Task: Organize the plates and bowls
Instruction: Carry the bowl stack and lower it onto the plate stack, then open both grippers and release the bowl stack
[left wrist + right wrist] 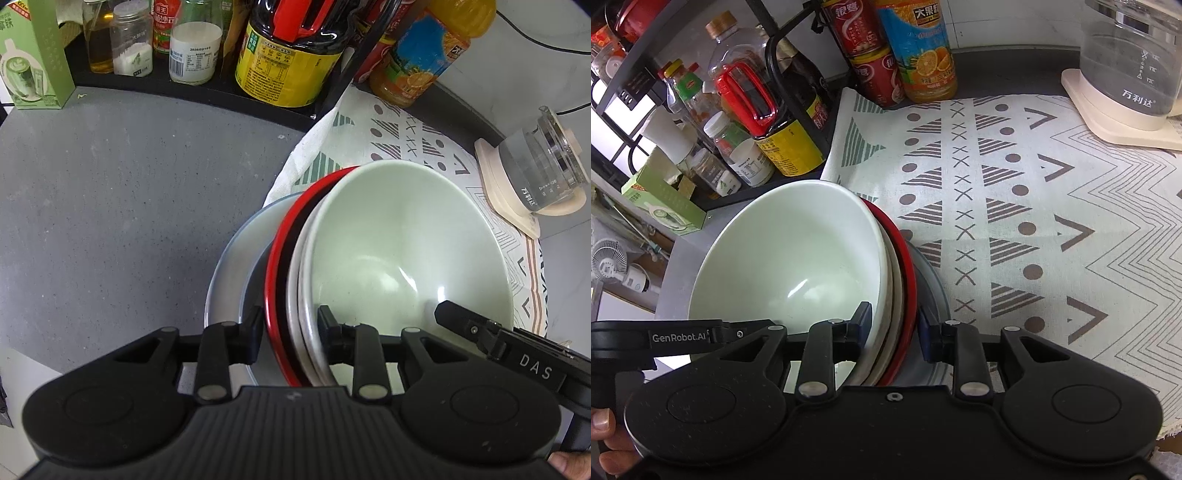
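Note:
Three bowls sit nested: a pale green bowl [399, 251] [790, 258] inside a white bowl [295, 280] inside a red bowl [275, 266] [908, 280]. They lean over a grey plate [229, 258] [932, 280]. My left gripper [291, 332] is clamped across the near rims of the three bowls. My right gripper [894, 328] is clamped across the same stack's rims from the opposite side. In the left wrist view the right gripper's finger [456, 315] pokes into the green bowl. A person's fingers show at the frame edges.
A patterned cloth [1034, 221] covers the counter's right part, and bare grey counter [110, 203] lies left. A black rack with a soy sauce bottle [288, 55], jars and an orange juice bottle [923, 48] stands behind. Also here: a glass kettle [1130, 62] and a green carton [33, 62].

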Tool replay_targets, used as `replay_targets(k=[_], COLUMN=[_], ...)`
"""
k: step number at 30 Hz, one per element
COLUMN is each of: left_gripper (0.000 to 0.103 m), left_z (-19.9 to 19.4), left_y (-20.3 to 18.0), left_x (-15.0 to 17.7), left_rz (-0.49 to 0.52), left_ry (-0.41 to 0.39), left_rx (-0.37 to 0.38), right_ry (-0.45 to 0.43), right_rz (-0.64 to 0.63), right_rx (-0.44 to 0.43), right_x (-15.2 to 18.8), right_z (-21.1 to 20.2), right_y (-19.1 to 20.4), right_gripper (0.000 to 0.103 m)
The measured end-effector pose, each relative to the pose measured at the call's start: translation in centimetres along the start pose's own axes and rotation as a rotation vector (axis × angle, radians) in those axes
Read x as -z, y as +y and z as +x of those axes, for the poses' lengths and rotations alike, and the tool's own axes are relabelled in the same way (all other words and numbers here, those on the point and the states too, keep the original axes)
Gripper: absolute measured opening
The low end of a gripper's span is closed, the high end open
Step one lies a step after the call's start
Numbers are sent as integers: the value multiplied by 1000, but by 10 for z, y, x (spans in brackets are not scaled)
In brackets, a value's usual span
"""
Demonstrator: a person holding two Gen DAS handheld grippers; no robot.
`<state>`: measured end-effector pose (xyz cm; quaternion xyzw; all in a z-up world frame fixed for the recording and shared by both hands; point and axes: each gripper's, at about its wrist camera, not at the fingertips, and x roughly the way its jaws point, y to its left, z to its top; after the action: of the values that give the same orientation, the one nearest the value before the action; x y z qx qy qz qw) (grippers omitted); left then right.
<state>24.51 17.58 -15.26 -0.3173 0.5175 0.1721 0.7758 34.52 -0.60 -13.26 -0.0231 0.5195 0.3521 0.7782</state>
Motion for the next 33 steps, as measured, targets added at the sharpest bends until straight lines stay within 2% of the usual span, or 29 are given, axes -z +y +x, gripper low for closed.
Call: replay_targets(k=[3,5,6,7,9,11,14,18,28,33], left_gripper=[35,52,55,61,64,68,70,74,77,77], left_z=[0,-2,-5,-6,-9,-10,-14,-21,-54,-79], left_y=[1,2,2,2,0,0,1,-1,-8,-13], left_x=[-2,-4,-5,-6,-8,-12,-16,-18,-5,16], left_rz=[27,40,48,63,99,117,120,162,163,202], left_ry=[8,-3,-10,-17,-23,-29,-31,-50,-169,-239], left_rx=[19,27,24,27,38,43,45,62,78,94], right_ry=[-17,-25,-27,-31,-41,-57,-85,-129,-244,-311], right_rz=[-25,-14,-9,-9,3,28,55,61,96,126], right_rx=[6,-16,-15,-10,-4,-10,-10,14,92,146], right_x=[0,0,-1,-2,-4,-6,-8,-5,24,48], right_z=[-4,-6,-7,-8,-9,-13,-19,-31,-79,-109], right_y=[5,4,4,4,5,5,5,8,2,-3], right_gripper=[31,43,51,51,52,58,64,76,97,99])
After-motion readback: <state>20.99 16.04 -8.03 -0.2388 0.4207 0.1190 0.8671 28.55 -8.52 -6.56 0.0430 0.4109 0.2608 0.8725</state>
